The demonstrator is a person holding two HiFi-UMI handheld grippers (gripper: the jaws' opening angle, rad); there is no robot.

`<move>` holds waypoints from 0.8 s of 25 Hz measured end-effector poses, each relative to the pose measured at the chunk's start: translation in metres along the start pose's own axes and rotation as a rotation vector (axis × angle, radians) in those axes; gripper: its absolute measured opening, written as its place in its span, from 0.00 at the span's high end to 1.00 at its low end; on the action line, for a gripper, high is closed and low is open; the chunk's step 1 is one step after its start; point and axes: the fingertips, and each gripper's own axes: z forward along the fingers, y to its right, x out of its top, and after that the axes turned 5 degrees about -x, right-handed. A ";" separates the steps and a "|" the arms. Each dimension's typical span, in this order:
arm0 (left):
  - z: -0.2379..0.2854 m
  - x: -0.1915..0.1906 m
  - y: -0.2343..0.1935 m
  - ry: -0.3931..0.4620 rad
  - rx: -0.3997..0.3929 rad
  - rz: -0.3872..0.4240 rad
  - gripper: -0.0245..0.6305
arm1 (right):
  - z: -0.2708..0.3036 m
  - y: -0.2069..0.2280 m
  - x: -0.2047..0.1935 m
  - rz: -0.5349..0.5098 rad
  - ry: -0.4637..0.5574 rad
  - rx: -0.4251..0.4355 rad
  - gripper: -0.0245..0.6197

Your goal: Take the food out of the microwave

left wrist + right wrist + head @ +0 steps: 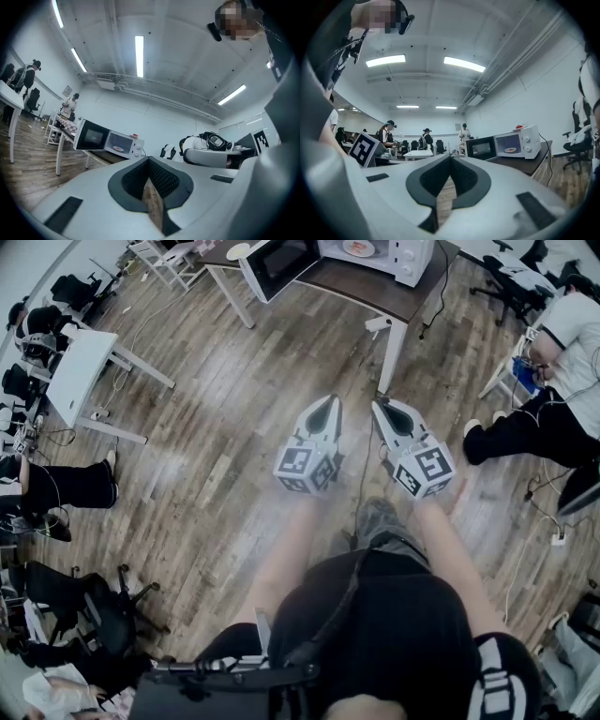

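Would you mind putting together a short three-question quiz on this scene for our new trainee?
1. True or false: the door of the microwave stands open.
2. What sits inside the microwave? A) a plate with food B) a mug C) nothing
3. In a few words: what are the left gripper and the right gripper holding?

Key: 1 true. 2 A. 3 Nothing; both are shut and empty, well short of the microwave.
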 end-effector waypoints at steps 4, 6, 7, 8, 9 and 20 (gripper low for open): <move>0.032 -0.007 -0.012 -0.009 0.015 -0.008 0.96 | 0.022 0.028 -0.007 -0.015 -0.026 0.021 0.96; 0.053 -0.007 -0.020 -0.009 0.022 -0.008 0.96 | 0.036 0.045 -0.008 -0.010 -0.032 0.027 0.96; 0.064 -0.006 -0.023 -0.008 0.024 -0.007 0.96 | 0.042 0.055 -0.007 -0.011 -0.035 0.029 0.96; 0.075 -0.005 -0.026 -0.006 0.025 -0.007 0.96 | 0.049 0.064 -0.007 -0.014 -0.039 0.030 0.96; 0.085 -0.005 -0.029 -0.005 0.027 -0.008 0.96 | 0.054 0.073 -0.008 -0.015 -0.044 0.032 0.96; 0.159 -0.017 -0.058 -0.015 0.049 -0.013 0.96 | 0.102 0.136 -0.019 0.015 -0.054 0.052 0.96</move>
